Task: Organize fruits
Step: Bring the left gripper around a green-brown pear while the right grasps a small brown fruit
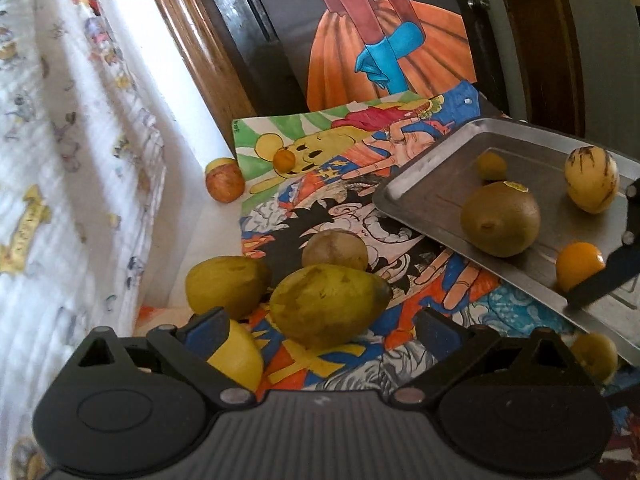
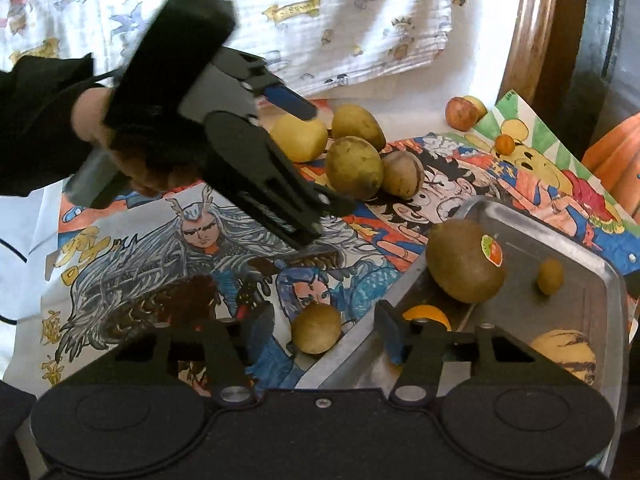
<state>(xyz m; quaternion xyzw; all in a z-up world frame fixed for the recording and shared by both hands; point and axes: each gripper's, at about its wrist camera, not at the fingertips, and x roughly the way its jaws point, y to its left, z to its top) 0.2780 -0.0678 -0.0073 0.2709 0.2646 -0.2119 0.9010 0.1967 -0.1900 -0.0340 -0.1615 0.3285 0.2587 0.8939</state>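
Only the right wrist view showed the person's hand (image 2: 120, 136) in a dark sleeve, holding the left gripper (image 2: 316, 160) over the drawings (image 2: 168, 248). It also showed a round sticker on the kiwi (image 2: 464, 260). Only the left wrist view showed the tall picture (image 1: 384, 40) of an orange skirt standing at the back, and the whole of the striped yellow fruit (image 1: 592, 180).

The metal tray (image 1: 416, 192) lay on the drawings, which covered the desk. In the tray were the kiwi, the striped yellow fruit, a small green fruit (image 1: 492, 166) and an orange fruit (image 1: 580, 266).

The other fruits were outside the tray. Two pears (image 1: 328, 306) and a brown fruit (image 1: 335, 250) sat close together on the drawings. A yellow fruit (image 1: 236, 356) lay just beside them. A small round fruit (image 2: 316, 328) sat next to the tray's edge. An apple (image 1: 225, 180) and a tiny orange one (image 1: 285, 159) were farther back.

The left gripper's jaws were spread wide. The near pear sat just ahead of the gap, and the yellow fruit lay by the left finger. They held nothing.

The right gripper (image 2: 328, 334) had its jaws spread too. One finger (image 2: 390, 334) reached over the tray by the orange fruit, and the other was outside the tray. They held nothing.
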